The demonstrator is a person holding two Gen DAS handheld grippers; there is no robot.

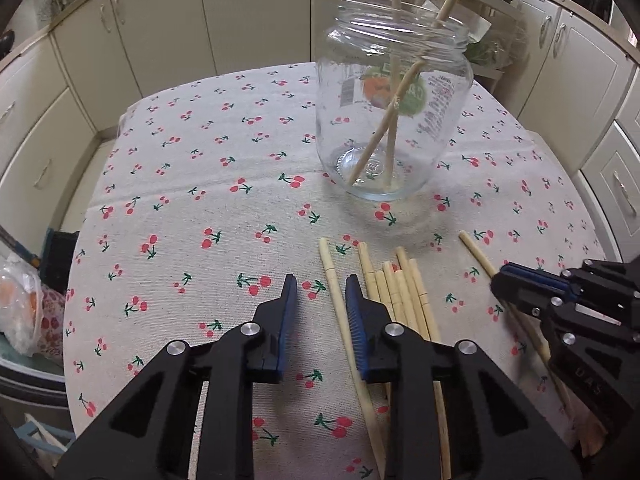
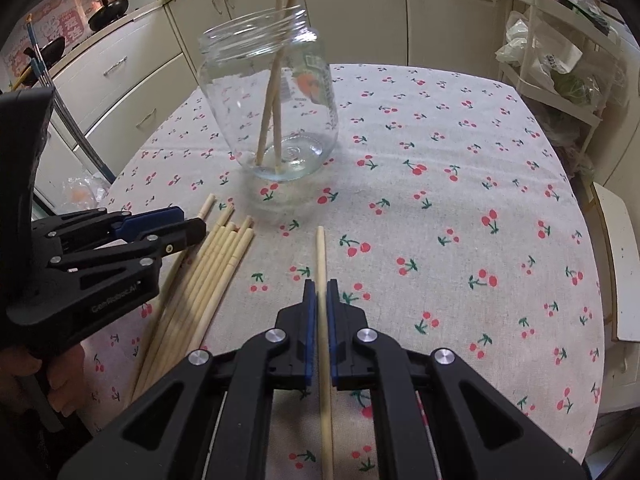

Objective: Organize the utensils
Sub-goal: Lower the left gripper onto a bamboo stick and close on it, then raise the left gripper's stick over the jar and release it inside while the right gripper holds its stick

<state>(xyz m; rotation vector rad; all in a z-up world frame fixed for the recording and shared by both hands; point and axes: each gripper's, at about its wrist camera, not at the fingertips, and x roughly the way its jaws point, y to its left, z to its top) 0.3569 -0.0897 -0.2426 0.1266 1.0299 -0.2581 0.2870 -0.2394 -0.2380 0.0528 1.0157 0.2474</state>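
A clear glass jar [image 1: 394, 120] [image 2: 276, 112] stands upright on the cherry-print tablecloth with two chopsticks leaning inside it. A loose bundle of pale chopsticks [image 1: 400, 292] [image 2: 212, 264] lies on the cloth in front of the jar. My left gripper [image 1: 321, 286] is over the bundle's left edge and open. One chopstick [image 1: 332, 276] lies between its jaws, close to the right finger, and the pads do not press it. My right gripper [image 2: 321, 292] is shut on a single chopstick [image 2: 320, 248] that points toward the jar. It also shows in the left wrist view [image 1: 504, 280].
The tablecloth [image 2: 460, 160] covers a table ringed by cream cabinets [image 1: 160, 32]. A white shelf rack with bags [image 2: 560, 60] stands off the far right corner. A plastic bag [image 1: 24, 312] sits below the table's left edge. A hand [image 2: 60, 380] holds the left gripper.
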